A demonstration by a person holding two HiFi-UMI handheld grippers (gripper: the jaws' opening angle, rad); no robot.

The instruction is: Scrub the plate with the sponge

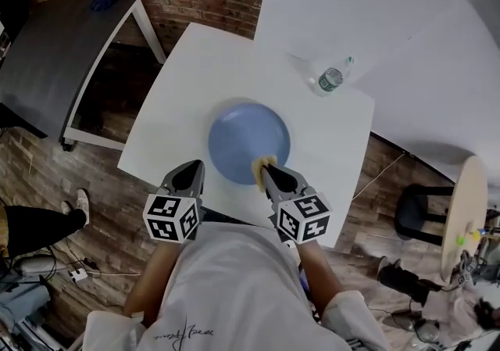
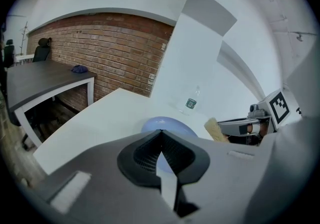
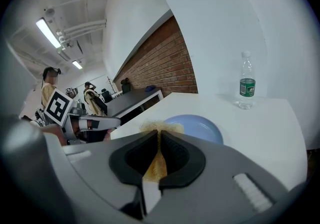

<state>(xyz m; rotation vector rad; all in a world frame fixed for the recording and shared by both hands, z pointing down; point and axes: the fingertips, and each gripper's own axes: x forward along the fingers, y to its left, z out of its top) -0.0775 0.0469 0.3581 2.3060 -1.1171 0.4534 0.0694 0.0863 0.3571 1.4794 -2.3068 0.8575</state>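
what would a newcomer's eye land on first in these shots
The blue plate in the middle of the white table stands out first. At its near rim the right gripper is shut on a yellow sponge, while the left gripper hangs shut and empty beside the plate. A water bottle stands near the table's far right corner.

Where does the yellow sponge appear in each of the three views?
Head view: sponge at the blue plate's near rim, held by the right gripper.
Left gripper view: right of centre, beside the blue plate.
Right gripper view: centre, between the jaws.
Shared landmark: the water bottle.
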